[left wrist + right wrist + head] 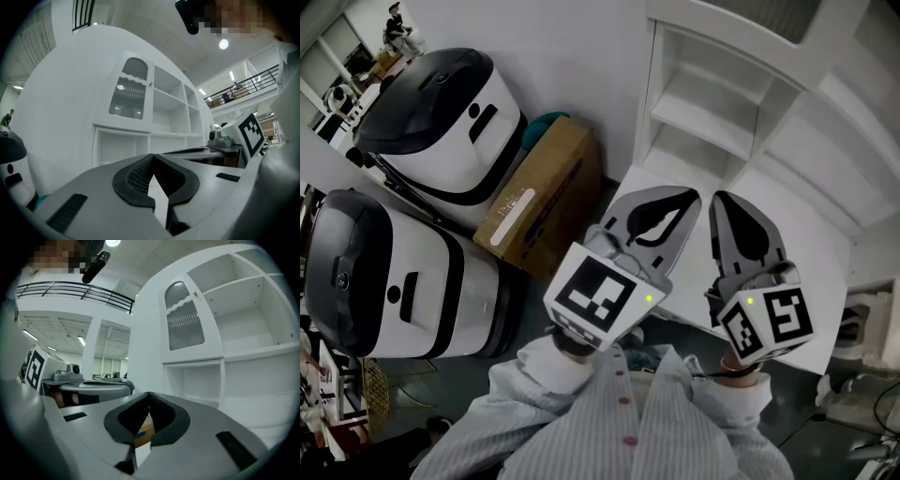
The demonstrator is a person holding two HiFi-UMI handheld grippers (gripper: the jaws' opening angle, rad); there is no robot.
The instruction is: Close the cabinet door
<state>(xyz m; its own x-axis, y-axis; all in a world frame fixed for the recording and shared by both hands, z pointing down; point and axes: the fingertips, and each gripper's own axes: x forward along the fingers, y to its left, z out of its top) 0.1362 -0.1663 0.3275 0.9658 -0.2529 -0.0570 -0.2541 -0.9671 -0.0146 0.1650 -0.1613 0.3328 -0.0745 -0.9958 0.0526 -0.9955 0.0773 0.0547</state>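
Observation:
A tall white cabinet (722,103) with open shelves stands ahead of me. Its arched door with ribbed glass (129,89) (184,319) sits at the upper left of the cabinet and looks flush with the front; a small knob is at its edge. My left gripper (691,194) (152,155) is level in front of the cabinet, shut with nothing between its jaws. Right beside it, my right gripper (719,196) (149,393) is also shut and empty. Both are well short of the door and touch nothing.
Two white and black domed machines (441,103) (384,281) stand on the floor to the left. A cardboard box (544,192) leans between them and the cabinet. The cabinet's white lower top (811,253) lies under the grippers. My striped sleeves fill the bottom.

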